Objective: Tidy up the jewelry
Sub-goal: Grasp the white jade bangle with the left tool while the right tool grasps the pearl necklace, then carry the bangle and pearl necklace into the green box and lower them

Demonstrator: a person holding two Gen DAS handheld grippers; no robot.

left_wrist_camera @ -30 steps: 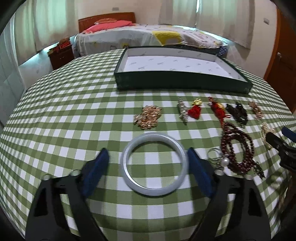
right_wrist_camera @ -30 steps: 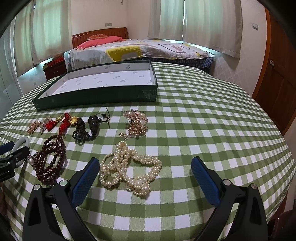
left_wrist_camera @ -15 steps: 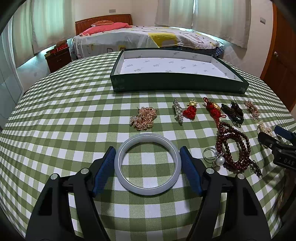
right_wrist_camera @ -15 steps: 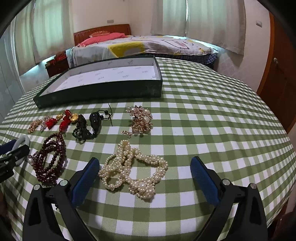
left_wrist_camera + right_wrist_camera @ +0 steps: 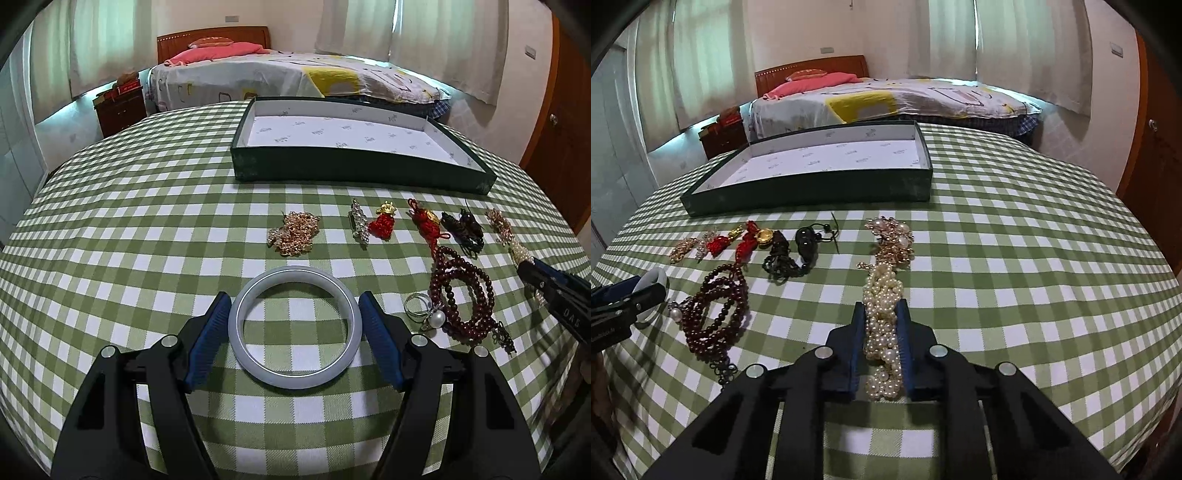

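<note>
A pale grey bangle (image 5: 294, 326) lies flat on the checked cloth. My left gripper (image 5: 294, 306) has closed on its sides, blue pads touching both. My right gripper (image 5: 881, 314) is shut on a cream pearl necklace (image 5: 882, 302), squeezed into a narrow heap between the pads. A dark green tray (image 5: 362, 171) with a white lining stands at the back, also in the right wrist view (image 5: 812, 192). Dark red beads (image 5: 461, 291) lie right of the bangle.
A row of small pieces lies before the tray: a gold chain heap (image 5: 293, 234), a silver brooch (image 5: 358, 223), red charms (image 5: 384, 223), black beads (image 5: 465, 229), a pearl ring (image 5: 428, 314) and a gold pearl cluster (image 5: 892, 240). A bed stands behind the table.
My left gripper's jaws have closed in from wide open onto the bangle's sides. My right gripper has closed from wide open onto the pearl necklace, bunching it together.
</note>
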